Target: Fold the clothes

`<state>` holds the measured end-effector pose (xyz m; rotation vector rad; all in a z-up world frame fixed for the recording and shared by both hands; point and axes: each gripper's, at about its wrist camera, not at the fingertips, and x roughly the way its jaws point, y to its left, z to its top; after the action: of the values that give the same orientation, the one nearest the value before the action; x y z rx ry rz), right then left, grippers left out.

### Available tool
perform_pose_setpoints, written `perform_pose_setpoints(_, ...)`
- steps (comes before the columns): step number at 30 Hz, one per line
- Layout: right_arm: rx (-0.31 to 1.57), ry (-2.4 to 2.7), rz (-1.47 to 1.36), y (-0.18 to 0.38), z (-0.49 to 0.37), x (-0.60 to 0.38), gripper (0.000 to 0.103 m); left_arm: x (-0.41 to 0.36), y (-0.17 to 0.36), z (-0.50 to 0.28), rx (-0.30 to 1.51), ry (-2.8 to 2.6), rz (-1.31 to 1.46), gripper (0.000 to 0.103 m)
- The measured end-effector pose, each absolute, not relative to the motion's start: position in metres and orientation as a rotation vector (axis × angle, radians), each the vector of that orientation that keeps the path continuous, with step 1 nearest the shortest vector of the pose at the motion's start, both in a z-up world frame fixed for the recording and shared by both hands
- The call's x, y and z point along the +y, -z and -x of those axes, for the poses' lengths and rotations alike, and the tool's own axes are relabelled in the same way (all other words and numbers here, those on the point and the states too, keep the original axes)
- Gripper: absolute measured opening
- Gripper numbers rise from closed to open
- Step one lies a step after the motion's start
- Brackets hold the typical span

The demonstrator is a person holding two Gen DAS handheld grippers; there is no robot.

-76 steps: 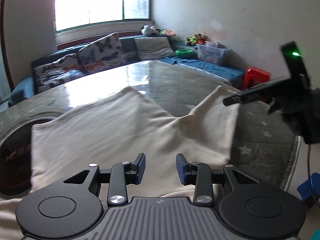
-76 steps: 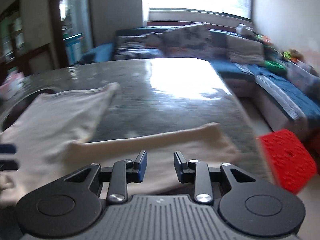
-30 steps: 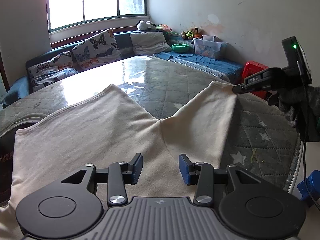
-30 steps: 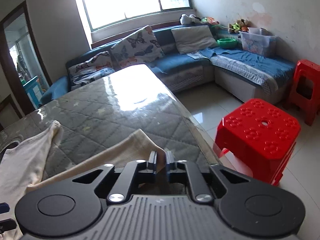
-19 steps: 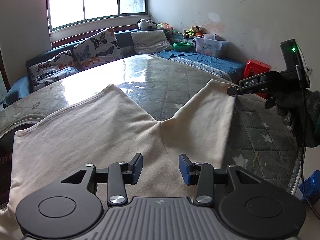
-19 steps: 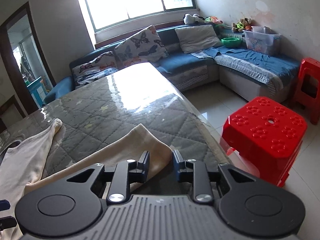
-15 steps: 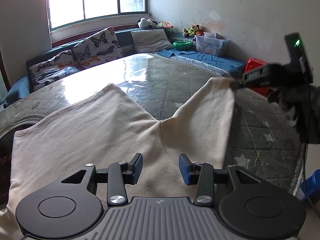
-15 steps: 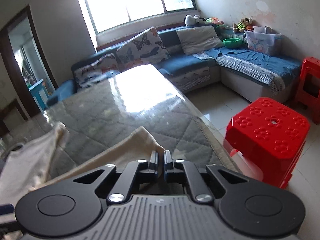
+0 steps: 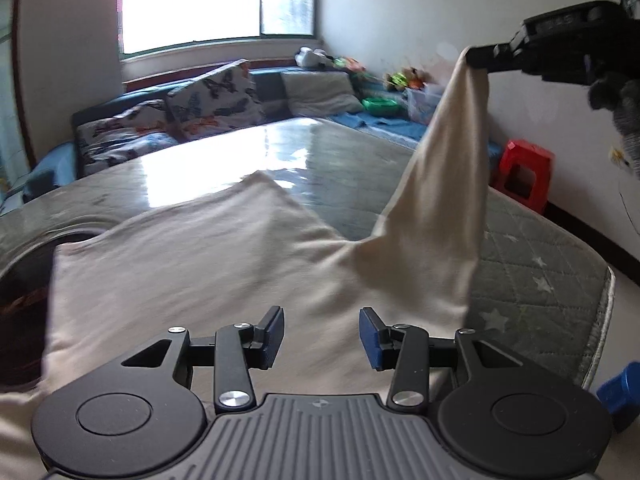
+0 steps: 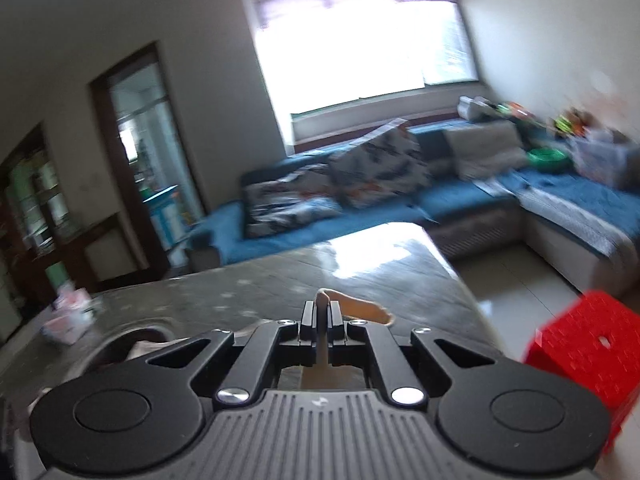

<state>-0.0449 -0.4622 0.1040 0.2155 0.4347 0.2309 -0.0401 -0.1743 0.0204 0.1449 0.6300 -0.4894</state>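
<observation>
Left wrist view: a cream garment [image 9: 208, 264] lies spread over the near part of a table [image 9: 532, 264] covered with a grey quilted, star-patterned cloth under a glossy sheet. One corner of the garment is lifted clear of the surface, rising as a tapering strip to the upper right, where the right gripper [image 9: 478, 58] pinches its tip; a gloved hand [image 9: 616, 92] holds that tool at the frame's right edge. The left gripper [image 9: 322, 334] sits low over the flat part of the garment with its blue-padded jaws apart and opening, nothing between them; whether the pads brush the fabric beneath cannot be told. Behind the table stand a blue corner sofa [image 9: 132, 136] with patterned cushions, a bright window [image 9: 216, 4], a red stool [image 9: 524, 174] by the right wall and a blue object [image 9: 622, 394] at the lower right edge. Right wrist view: here the right gripper [image 10: 322, 312] appears from behind, its jaws closed tight on a thin fold of the cream garment [image 10: 362, 308], which pokes out just beyond the fingertips and hangs down behind the finger linkage. This view, blurred, hides the spread body of the garment but alone shows a doorway [image 10: 136, 168] at left, a pale crumpled object [image 10: 68, 318] on the far left of the table [image 10: 248, 292], and the red stool [image 10: 592, 340] at close range on the tiled floor.
</observation>
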Motion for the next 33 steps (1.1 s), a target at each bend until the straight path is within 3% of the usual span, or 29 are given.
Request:
perform_pose_setpoints(9, 0.465, -0.516, -0.057, -0.125, 0.042, -0.336, 0.004, -0.085, -0.032, 0.063, 0.591, 0.292, -0.05, 0.049)
perform_pose_setpoints(19, 0.663, -0.714, 0.081, -0.059, 0.042, -0.222, 0.005, -0.028, -0.026, 0.083, 0.609, 0.173, 0.018, 0.053)
perform_pose_setpoints(22, 0.723, -0.752, 0.085, -0.04, 0.047, -0.212, 0.014, -0.027, -0.027, 0.086, 0.609, 0.173, 0.016, 0.055)
perform_pose_setpoints(26, 0.735, -0.748, 0.109, -0.036, 0.053, -0.225, 0.034, -0.032, -0.031, 0.087, 0.588, 0.186, 0.007, 0.055)
perform_pose_setpoints(31, 0.766, -0.652, 0.116, -0.034, 0.049, -0.27, 0.036, -0.052, -0.038, 0.081, 0.56, 0.243, -0.001, 0.052)
perform_pose_setpoints(33, 0.787, -0.621, 0.112, -0.029, 0.049, -0.284, 0.036, -0.06, -0.037, 0.076, 0.567, 0.272, -0.011, 0.047)
